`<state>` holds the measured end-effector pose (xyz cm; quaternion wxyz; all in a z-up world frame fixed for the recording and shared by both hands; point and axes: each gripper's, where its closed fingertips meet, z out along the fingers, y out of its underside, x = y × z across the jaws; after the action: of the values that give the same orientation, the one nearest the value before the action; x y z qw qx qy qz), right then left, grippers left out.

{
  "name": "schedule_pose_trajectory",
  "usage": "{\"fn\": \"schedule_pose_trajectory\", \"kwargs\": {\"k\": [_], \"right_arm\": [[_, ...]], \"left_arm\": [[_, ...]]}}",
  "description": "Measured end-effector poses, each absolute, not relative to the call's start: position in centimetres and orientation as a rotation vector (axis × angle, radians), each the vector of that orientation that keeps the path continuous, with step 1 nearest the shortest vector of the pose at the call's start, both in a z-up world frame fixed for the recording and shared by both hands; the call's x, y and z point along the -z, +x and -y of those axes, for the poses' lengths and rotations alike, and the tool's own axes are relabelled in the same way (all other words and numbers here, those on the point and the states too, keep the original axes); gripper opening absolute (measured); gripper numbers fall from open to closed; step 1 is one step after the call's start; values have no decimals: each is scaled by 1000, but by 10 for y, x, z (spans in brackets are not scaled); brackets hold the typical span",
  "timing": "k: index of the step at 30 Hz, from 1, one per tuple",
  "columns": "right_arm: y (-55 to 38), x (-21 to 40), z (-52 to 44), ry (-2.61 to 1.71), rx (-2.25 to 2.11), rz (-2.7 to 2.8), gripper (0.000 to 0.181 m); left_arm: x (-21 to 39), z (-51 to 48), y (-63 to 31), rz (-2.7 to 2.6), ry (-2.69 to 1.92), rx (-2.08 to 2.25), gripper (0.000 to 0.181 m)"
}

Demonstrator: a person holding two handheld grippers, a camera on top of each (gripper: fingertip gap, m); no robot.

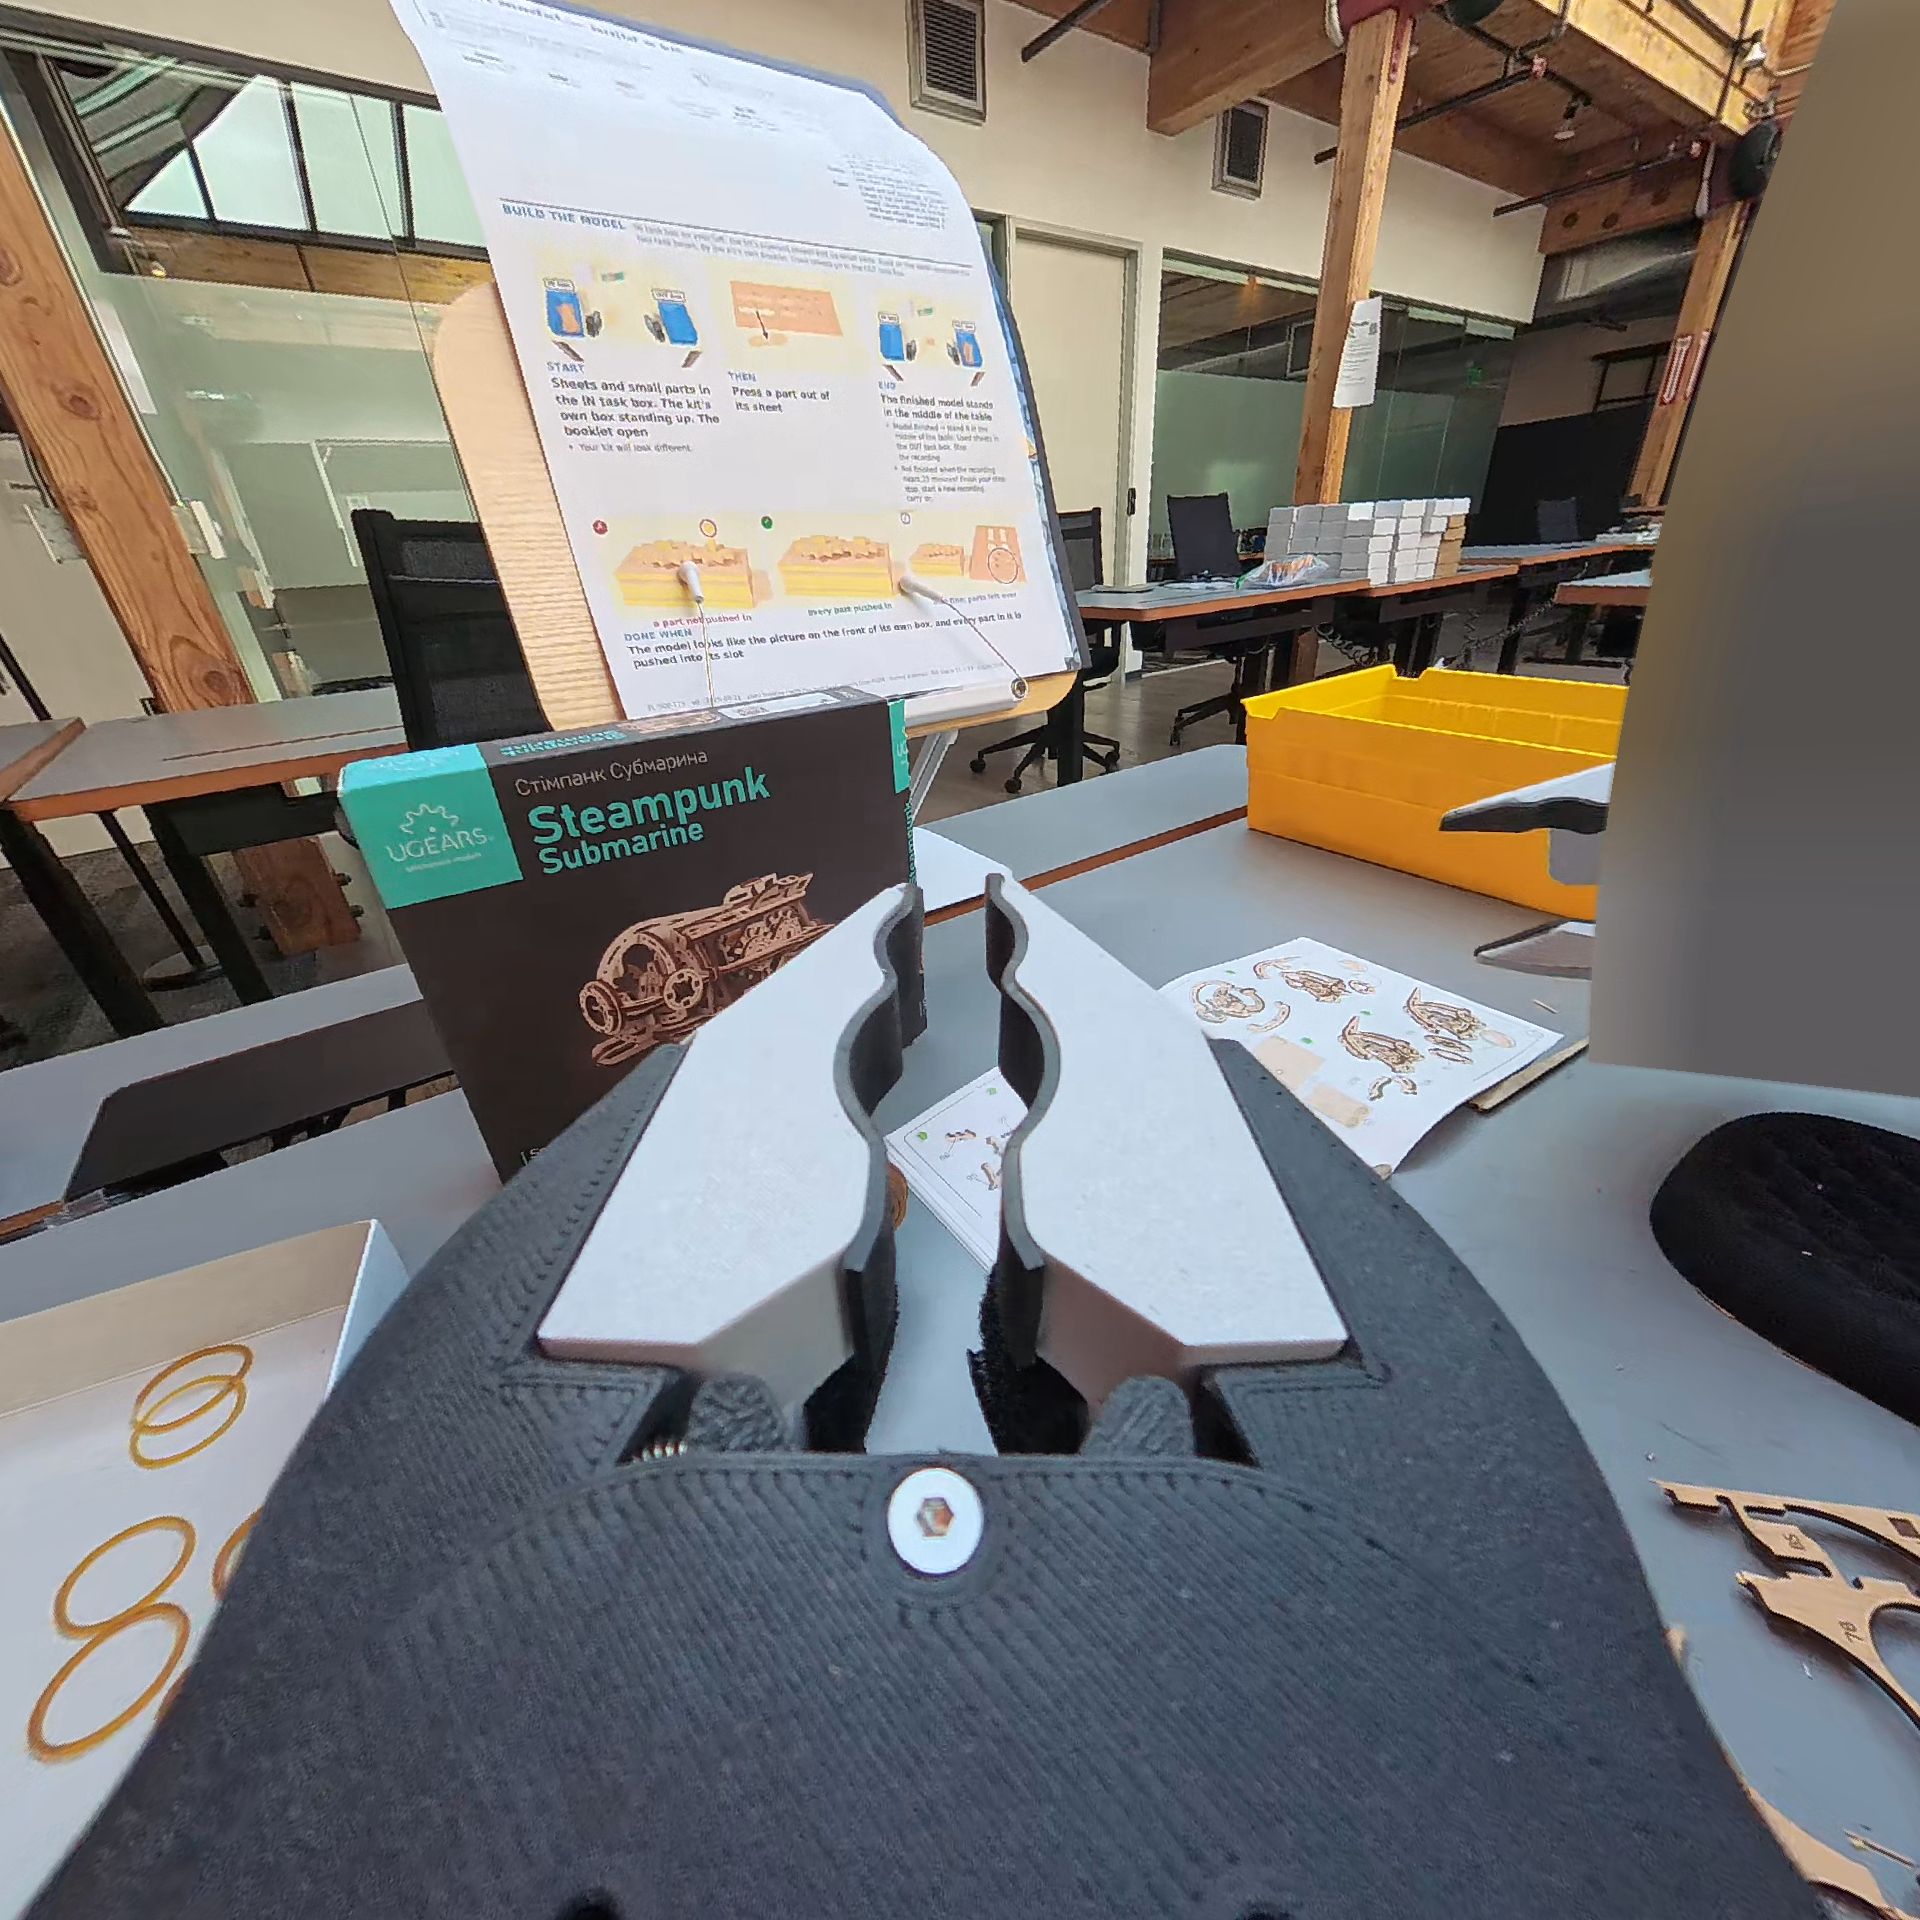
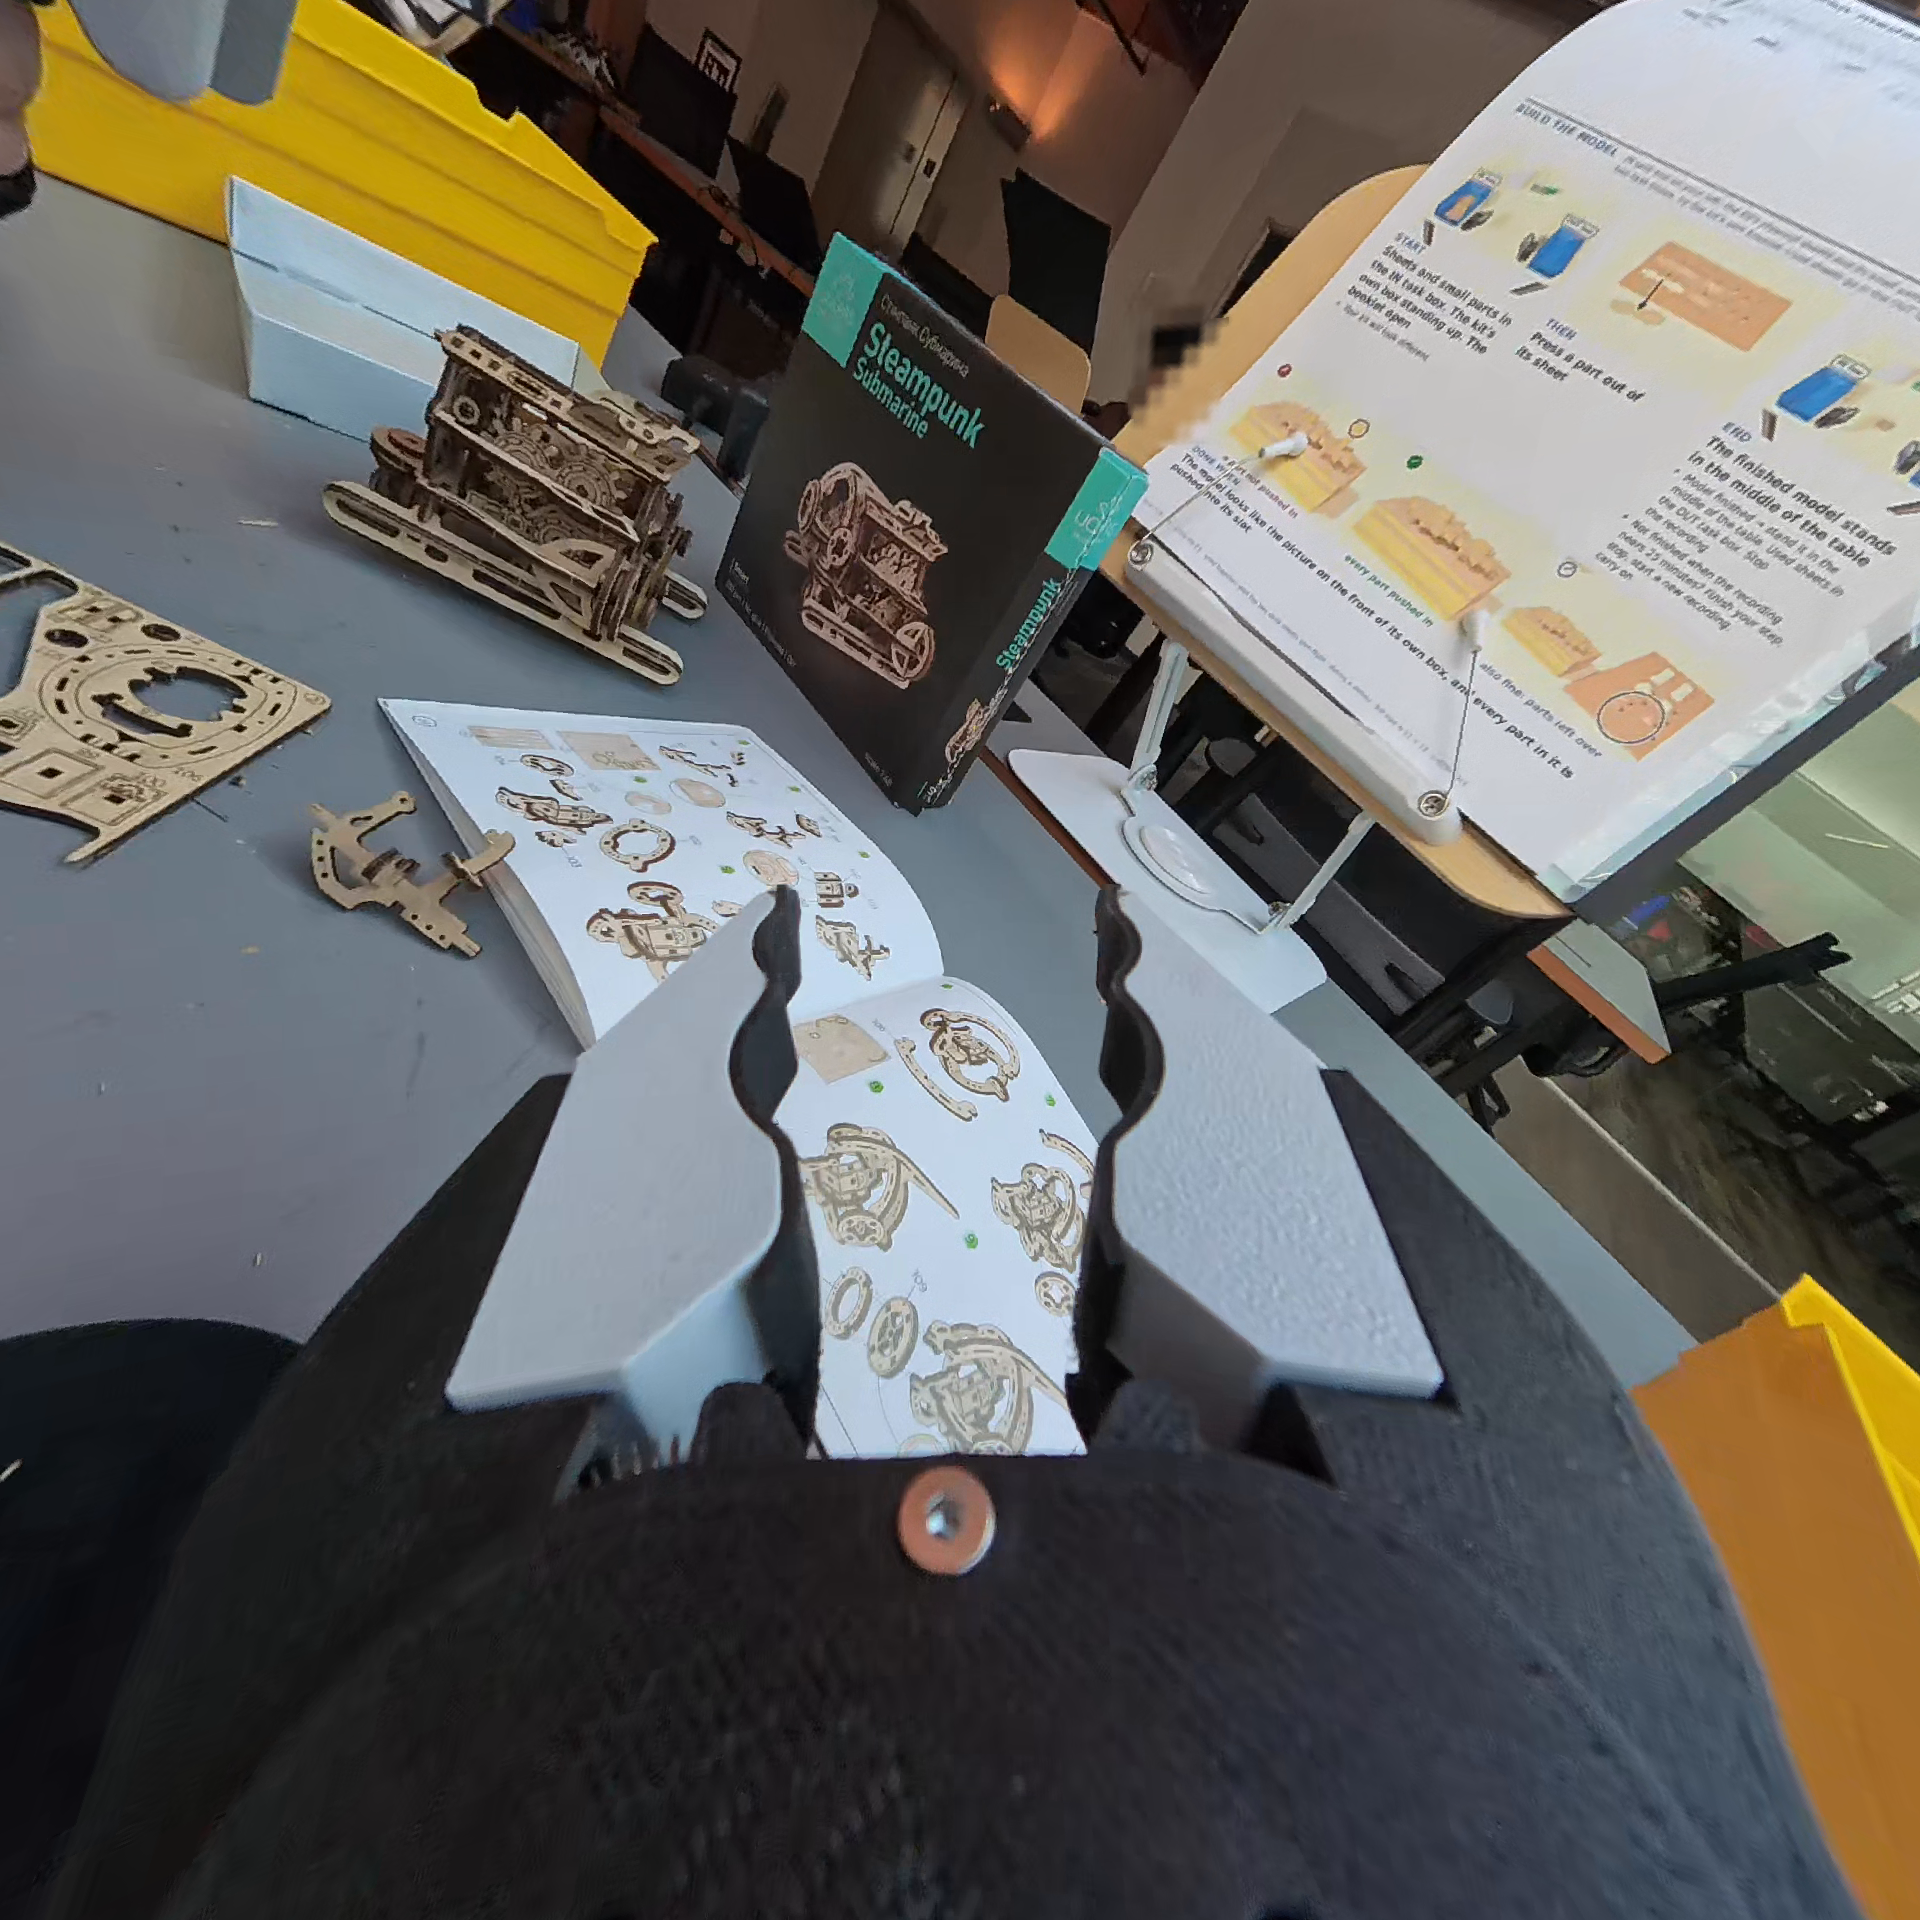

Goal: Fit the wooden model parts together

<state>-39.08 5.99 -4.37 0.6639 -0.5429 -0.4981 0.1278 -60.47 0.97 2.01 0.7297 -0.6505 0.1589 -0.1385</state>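
Wooden model (image 2: 520,499), half built, stands on the grey table (image 2: 208,1091) left of the upright kit box (image 2: 894,540). An open booklet (image 2: 675,831) lies nearer, with a punched sheet (image 2: 125,707) and small loose part (image 2: 395,873) to its left. Right gripper (image 2: 940,904) gapes wide, empty; left gripper (image 1: 951,894) is narrowly parted, holding nothing.

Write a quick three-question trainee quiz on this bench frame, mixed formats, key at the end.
1. True or false: the right gripper is holding a wooden piece.
2. Which lies nearest the open booklet? A) loose wooden part B) yellow bin C) white box
3. Fill in: the kit box stands ____ on the table.

Key: 1 false, jaws apart and empty. 2 A. 3 upright.
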Motion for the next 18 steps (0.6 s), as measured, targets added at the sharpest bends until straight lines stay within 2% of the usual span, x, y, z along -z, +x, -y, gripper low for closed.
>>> {"fn": "schedule_pose_trajectory", "kwargs": {"k": [8, 18], "right_arm": [[-382, 45, -68, -1238, -366, 1089, 48], [-397, 63, -58, -1222, -332, 1222, 48]], "left_arm": [[-30, -3, -602, -348, -1401, 343, 9], [-19, -8, -598, -346, -1447, 397, 10]]}}
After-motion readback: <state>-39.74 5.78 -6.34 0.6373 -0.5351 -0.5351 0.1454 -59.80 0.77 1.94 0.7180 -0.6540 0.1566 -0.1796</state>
